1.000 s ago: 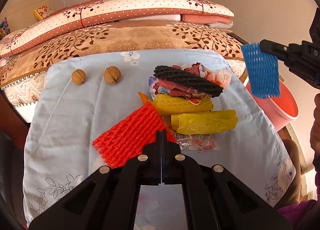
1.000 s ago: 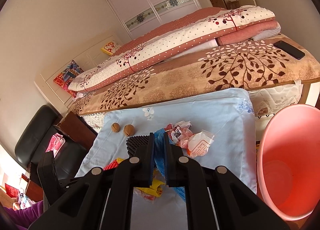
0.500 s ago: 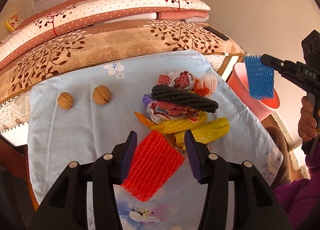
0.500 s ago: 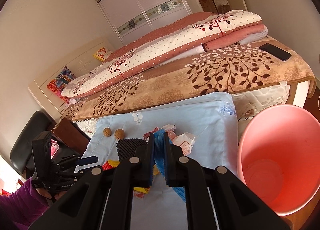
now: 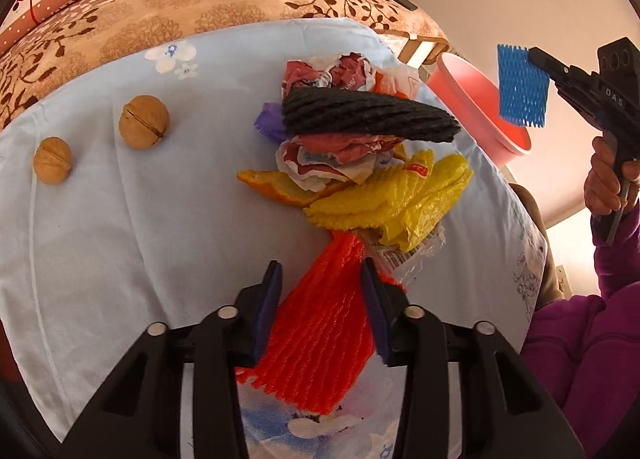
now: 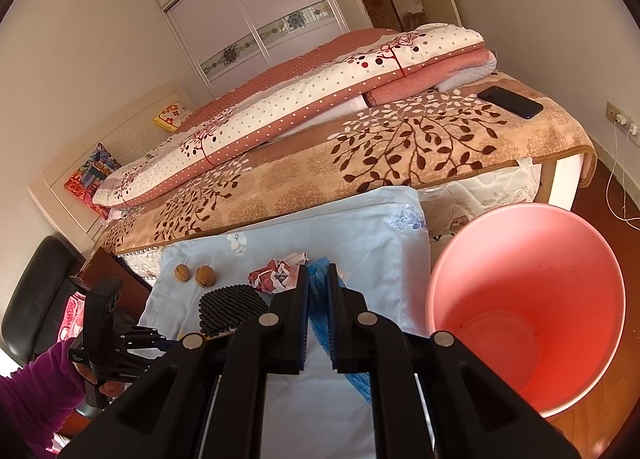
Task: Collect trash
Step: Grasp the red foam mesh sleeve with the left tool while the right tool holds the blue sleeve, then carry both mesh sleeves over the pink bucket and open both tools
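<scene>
My left jaws are closing around the red foam net on the surface, wrappers crowding ahead. My right jaws pinch the blue net near the pink bin.

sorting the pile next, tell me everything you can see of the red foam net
The red foam net is a soft mesh sleeve of ribbed, diamond-patterned foam, bright orange-red. It lies flat and slightly tilted on the pale blue floral cloth, its far end narrowing and tucked under the yellow plastic bag and a clear wrapper. It sits between the fingers of the left gripper, whose jaws are closing on it; whether the pads touch it yet is unclear.
</scene>
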A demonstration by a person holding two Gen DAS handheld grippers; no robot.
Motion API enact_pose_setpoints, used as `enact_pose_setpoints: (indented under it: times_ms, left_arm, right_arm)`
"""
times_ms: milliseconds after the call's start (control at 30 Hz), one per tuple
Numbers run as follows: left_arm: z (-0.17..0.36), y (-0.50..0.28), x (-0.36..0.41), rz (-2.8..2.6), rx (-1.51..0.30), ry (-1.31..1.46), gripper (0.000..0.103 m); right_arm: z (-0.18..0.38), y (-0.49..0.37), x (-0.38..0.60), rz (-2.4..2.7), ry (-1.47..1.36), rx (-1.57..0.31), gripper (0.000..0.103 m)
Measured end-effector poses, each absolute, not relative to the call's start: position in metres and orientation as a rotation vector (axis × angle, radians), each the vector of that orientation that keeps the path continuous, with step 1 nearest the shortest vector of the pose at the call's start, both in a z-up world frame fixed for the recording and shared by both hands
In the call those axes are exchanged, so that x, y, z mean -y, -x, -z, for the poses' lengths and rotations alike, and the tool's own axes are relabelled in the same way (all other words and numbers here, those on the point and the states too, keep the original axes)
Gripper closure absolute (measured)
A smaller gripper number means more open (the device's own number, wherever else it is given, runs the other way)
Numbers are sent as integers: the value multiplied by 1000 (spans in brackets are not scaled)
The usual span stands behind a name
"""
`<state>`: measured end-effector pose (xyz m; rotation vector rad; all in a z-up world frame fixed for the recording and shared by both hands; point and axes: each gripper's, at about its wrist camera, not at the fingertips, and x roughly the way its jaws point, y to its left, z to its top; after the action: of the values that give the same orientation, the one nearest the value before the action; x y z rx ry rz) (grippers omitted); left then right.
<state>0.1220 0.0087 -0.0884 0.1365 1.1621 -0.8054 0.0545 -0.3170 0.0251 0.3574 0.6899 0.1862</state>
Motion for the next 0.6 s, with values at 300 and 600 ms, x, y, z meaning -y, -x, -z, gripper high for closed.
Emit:
enact_pose_setpoints:
  times_ms: [300,600]
  left_arm:
    - [52,-94,-23,732,-1045,-64,92]
    - [-21,-72,21,796,-848,15,92]
  right_arm:
    - [-26,-46,331,-188,-394,-669,96]
    - [-31,-33,375,-153,-485,-616,96]
